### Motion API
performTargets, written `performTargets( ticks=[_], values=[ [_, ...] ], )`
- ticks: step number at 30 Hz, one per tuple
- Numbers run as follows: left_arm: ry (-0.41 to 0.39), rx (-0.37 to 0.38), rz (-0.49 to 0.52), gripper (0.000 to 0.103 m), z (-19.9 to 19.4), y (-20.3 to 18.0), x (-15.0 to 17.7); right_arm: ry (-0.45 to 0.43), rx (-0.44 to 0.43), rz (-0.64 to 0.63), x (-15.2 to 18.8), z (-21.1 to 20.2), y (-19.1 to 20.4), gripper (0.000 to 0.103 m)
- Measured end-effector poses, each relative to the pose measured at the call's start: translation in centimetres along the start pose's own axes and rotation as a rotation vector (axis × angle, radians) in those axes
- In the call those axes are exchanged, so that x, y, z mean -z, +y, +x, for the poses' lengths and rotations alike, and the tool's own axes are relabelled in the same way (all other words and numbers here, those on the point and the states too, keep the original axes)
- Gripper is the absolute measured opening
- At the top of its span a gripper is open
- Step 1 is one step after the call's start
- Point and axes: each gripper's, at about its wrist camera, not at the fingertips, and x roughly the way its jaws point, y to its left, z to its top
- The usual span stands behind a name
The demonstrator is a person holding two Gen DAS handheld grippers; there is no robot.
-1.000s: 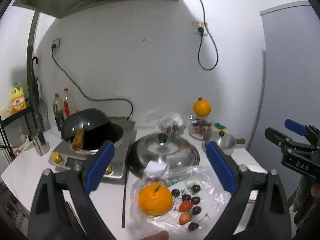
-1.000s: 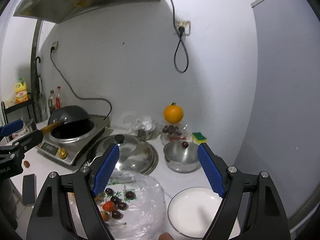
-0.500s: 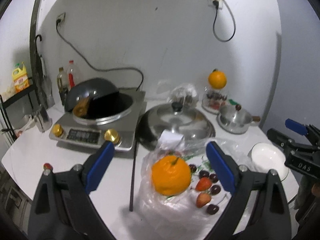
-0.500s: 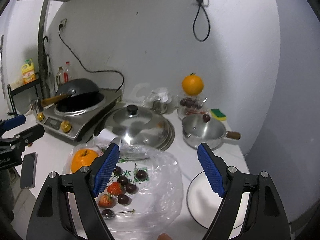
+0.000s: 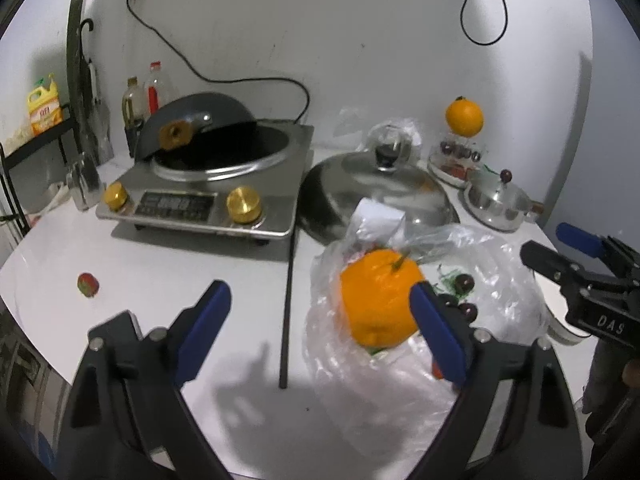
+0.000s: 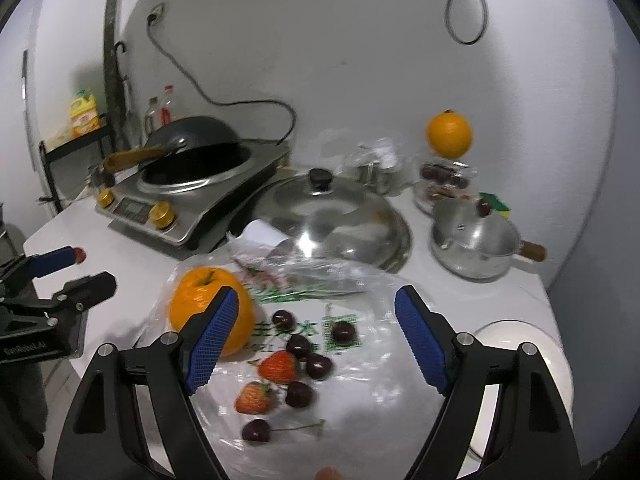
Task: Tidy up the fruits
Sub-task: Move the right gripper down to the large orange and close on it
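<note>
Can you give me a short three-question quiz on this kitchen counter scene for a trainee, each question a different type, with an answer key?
1. True or false: the large orange on the plastic bag is clamped in the right hand-held gripper.
2. Multiple choice: where does the second orange sit? A) in the wok B) on top of a clear container by the wall C) on the white plate
3. Fill in: besides that fruit and dark cherries, the bag holds two red ____.

Key: 1 false, its jaws are open and empty. 2 B. 3 strawberries.
</note>
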Motion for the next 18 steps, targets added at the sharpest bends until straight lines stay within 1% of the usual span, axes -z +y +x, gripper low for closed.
performTargets(
  ticks=[4,7,11,18],
  values=[
    [0.022,-0.009,-0.021,0.091,0.7,1.3,0.6,0.023,-0.040,-0.021,-0.1,1.5,1.9,0.083],
    [0.035,-0.042,-0.027,0.092,1.0,2.4,1.0,0.034,-0.063,-0.035,-0.2,2.5,3.1,0.083],
    [0.032,-0.075,-0.028,0.091,1.3,3.8,1.3,0.056,-0.091,-0.054,-0.2,4.0,4.7,0.083],
    [0.050,-0.093,-0.050,0.091,2.0,5.9,1.7,0.098,-0.139,-0.072,-0.3,6.4,6.9,0.083]
  ],
)
